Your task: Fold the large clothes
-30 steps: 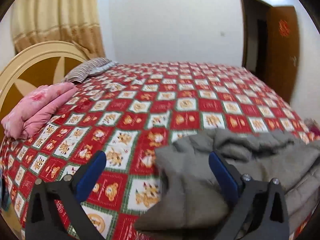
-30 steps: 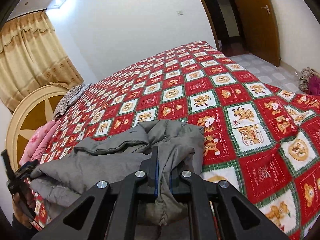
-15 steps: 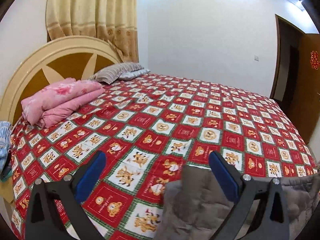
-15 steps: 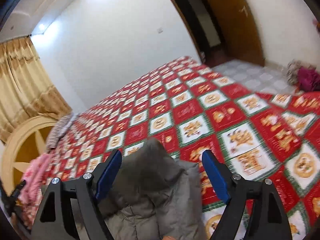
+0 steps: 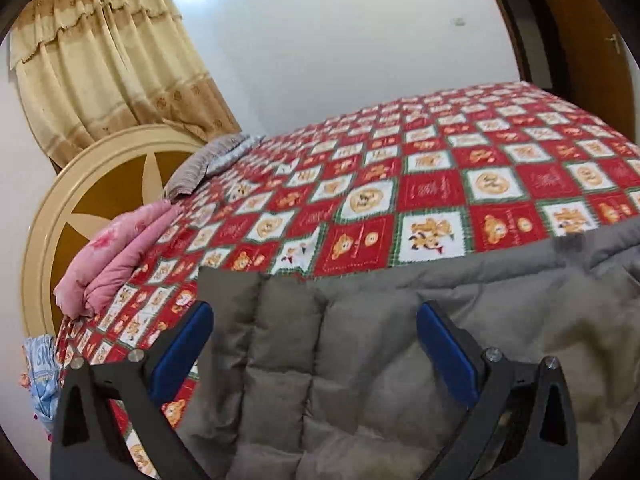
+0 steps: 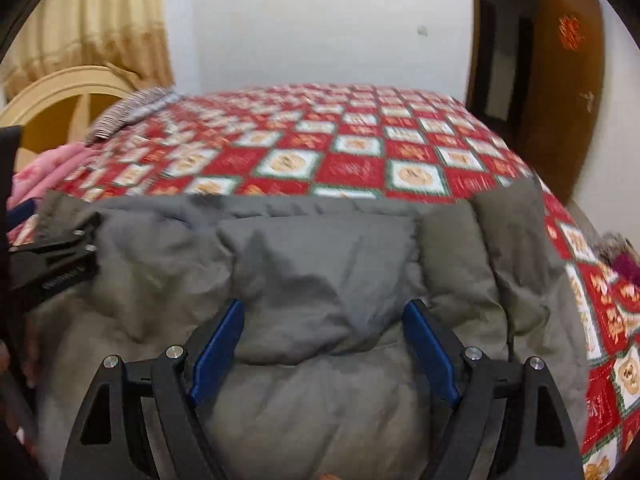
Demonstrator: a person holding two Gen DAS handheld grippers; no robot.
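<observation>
A big grey padded jacket (image 5: 400, 360) lies on the near edge of a bed, on a red bedspread (image 5: 440, 184) with white squares that carry bear pictures. In the left wrist view the left gripper (image 5: 314, 340) hangs over the quilted left part of the jacket; its jaws stand wide apart and the blue pads (image 5: 182, 350) hold nothing. The jacket's left edge ends just inside the left pad, and the bedspread shows beside it. In the right wrist view the right gripper (image 6: 323, 340) is above a puffed fold in the middle of the jacket (image 6: 320, 272). Its jaws are also well open, with one blue pad on each side of the fold, but whether the pads (image 6: 218, 346) touch the cloth I cannot tell. The picture is a little blurred there. At the left edge of this same view a part of the other black gripper (image 6: 56, 260) is seen over the jacket's left side. Far on the left of the bed lies a folded pink blanket (image 5: 116, 256), and behind it a striped pillow (image 5: 208, 162), near the round cream headboard (image 5: 100, 184). A yellow curtain (image 5: 108, 64) hangs behind the headboard. On the far right a brown door (image 6: 568, 80) stands open.
</observation>
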